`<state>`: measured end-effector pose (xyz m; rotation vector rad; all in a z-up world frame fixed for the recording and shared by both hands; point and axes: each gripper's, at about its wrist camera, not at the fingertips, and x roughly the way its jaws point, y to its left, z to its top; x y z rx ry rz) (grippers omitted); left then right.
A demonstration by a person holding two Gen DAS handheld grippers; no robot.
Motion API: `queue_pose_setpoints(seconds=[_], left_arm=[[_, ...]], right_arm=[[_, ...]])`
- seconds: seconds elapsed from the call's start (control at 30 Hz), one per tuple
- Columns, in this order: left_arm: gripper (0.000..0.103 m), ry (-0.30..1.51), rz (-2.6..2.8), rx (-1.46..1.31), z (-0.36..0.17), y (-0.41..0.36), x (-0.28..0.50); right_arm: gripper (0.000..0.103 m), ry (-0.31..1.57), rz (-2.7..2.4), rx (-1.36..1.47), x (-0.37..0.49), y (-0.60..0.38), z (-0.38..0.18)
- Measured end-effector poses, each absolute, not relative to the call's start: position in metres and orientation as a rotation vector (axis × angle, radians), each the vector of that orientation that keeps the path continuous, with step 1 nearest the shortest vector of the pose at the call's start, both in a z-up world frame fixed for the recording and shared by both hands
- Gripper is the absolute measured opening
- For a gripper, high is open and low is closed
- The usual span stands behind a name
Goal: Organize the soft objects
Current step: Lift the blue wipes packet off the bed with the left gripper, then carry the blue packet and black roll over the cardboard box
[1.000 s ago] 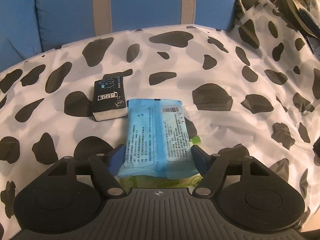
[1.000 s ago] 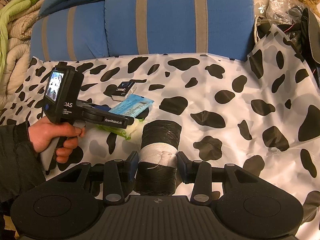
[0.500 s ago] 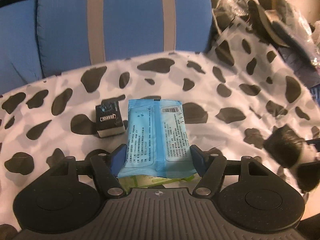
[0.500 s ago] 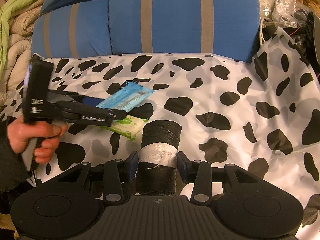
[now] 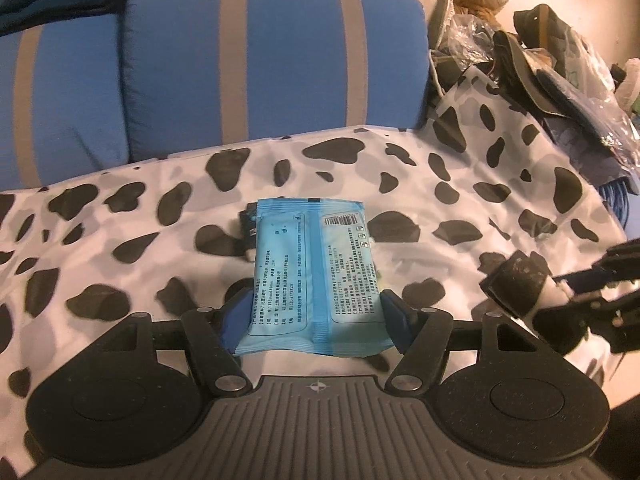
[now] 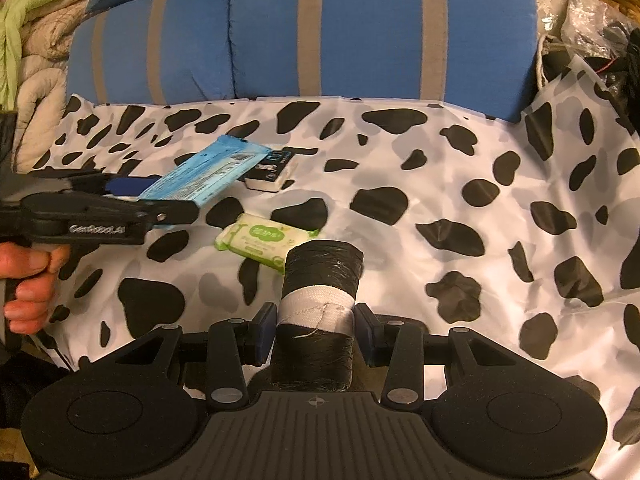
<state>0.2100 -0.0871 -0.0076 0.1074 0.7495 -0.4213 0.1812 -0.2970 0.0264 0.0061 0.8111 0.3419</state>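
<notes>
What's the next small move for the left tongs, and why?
Probably carry the blue wipes pack a little further and lower it beside the black tissue pack. The left tongs hold it clear of the spotted cloth, above the green wipes pack; the right tongs are busy gripping the black roll.

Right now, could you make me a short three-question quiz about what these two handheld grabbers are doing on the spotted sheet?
1. True or false: the left gripper holds the blue wipes pack clear of the spotted sheet.
2. What does the right gripper grip?
A. green wipes pack
B. black roll with a white band
C. small black box
3. Fill in: the green wipes pack lies on the sheet just beyond the far end of the ____.

Key
1. True.
2. B, the black roll.
3. Black roll; the small black box lies farther back.
</notes>
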Motion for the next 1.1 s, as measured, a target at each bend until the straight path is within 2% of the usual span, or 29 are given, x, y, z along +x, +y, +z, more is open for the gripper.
queue_pose_setpoints(seconds=[0.47,1.1], left_arm=[[0.067,0.755,-0.388,0.08,0.004,-0.043,0.15],[0.067,0.767,-0.391,0.066,0.009,-0.028,0.074]], right_arm=[[0.044,0.813,0.416,-0.015,0.163,-0.253,0.027],[0.044,0.831,0.411,0.017,0.117,-0.251,0.019]])
